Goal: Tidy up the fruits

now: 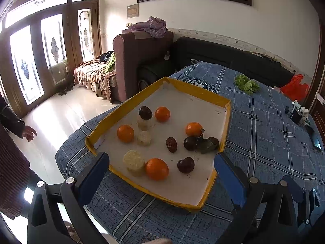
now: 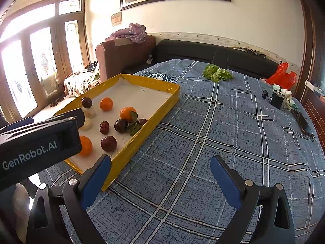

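On the blue plaid desk (image 2: 203,122), the yellow tray (image 1: 203,93) of oranges (image 1: 156,168) and plums (image 1: 185,164) sits just ahead of the left gripper (image 1: 161,170), its jaws open and empty, while the right gripper (image 2: 160,174), also open, has the tray partly hidden at its left.

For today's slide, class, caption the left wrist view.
Open left hand-held gripper above a yellow-rimmed tray of oranges, dark fruits and pale cylinders.

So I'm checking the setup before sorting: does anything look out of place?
Yes. A dark fruit sits stacked on a pale corn piece in the yellow tray, and lettuce lies alone on the blue cloth.
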